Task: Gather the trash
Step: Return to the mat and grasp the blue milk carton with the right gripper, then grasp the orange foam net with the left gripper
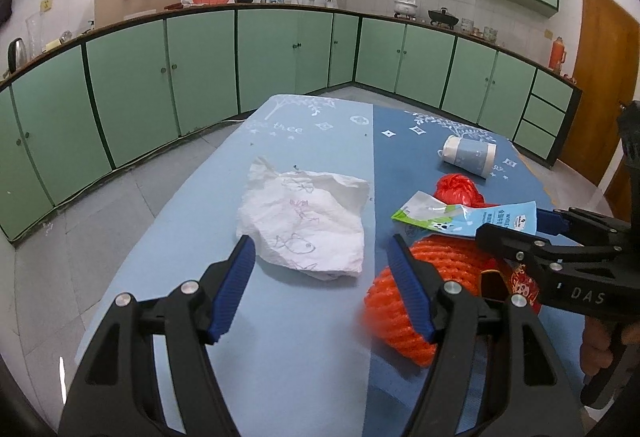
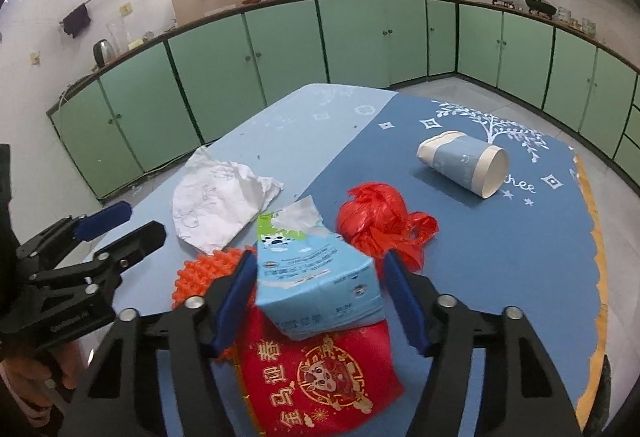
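A crumpled white paper (image 1: 306, 223) (image 2: 216, 207) lies on the blue table mat (image 1: 304, 337), just ahead of my open, empty left gripper (image 1: 320, 257). An orange foam net (image 1: 420, 301) (image 2: 196, 275) lies by its right finger. My right gripper (image 2: 318, 265) (image 1: 516, 225) is open, its jaws on either side of a flattened blue milk carton (image 2: 316, 281) (image 1: 460, 219), which rests on a red envelope (image 2: 316, 381). A crumpled red plastic bag (image 2: 380, 221) (image 1: 458, 189) and a tipped paper cup (image 2: 464, 165) (image 1: 468, 153) lie farther back.
The table mat (image 2: 500, 277) has a scalloped right edge. Grey tiled floor (image 1: 120, 205) surrounds the table. Green kitchen cabinets (image 1: 200, 69) run along the far walls, with a wooden door (image 1: 600, 85) at the right.
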The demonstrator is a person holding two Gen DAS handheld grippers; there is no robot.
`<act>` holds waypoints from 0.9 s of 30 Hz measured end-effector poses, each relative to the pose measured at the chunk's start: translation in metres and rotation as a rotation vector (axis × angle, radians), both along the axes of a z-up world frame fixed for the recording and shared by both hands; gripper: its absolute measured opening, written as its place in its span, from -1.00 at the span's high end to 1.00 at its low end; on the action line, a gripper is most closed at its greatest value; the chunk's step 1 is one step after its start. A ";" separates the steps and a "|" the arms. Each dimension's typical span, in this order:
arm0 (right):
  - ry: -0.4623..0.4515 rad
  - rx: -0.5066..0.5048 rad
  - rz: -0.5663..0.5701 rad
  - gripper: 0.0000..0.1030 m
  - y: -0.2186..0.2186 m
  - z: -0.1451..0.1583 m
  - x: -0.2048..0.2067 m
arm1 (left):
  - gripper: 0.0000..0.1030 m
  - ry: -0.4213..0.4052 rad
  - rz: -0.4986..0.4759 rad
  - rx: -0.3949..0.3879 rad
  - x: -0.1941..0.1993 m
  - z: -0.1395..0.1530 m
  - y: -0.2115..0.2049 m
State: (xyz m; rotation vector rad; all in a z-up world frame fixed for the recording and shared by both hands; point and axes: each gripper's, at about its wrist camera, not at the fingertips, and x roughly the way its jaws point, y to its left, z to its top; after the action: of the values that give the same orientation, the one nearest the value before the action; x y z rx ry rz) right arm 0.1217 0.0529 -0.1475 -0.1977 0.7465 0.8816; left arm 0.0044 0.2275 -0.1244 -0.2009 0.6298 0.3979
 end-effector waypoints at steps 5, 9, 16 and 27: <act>-0.017 -0.027 0.029 -0.15 0.002 -0.001 -0.005 | -0.31 0.004 0.005 -0.001 0.001 -0.001 0.000; -0.017 -0.036 0.044 -0.07 0.004 -0.002 -0.007 | -0.33 0.001 0.003 0.006 0.001 0.001 -0.002; -0.034 -0.013 0.039 0.11 -0.002 0.006 -0.009 | -0.34 -0.007 -0.011 0.010 0.000 0.005 -0.008; -0.077 0.084 -0.069 0.11 -0.051 0.039 -0.013 | -0.50 0.004 -0.109 -0.065 0.003 -0.007 -0.039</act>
State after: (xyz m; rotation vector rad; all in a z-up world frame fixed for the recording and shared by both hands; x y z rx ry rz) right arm 0.1092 0.0022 -0.1088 -0.1296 0.6403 0.8331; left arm 0.0075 0.1887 -0.1315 -0.2265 0.6553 0.2731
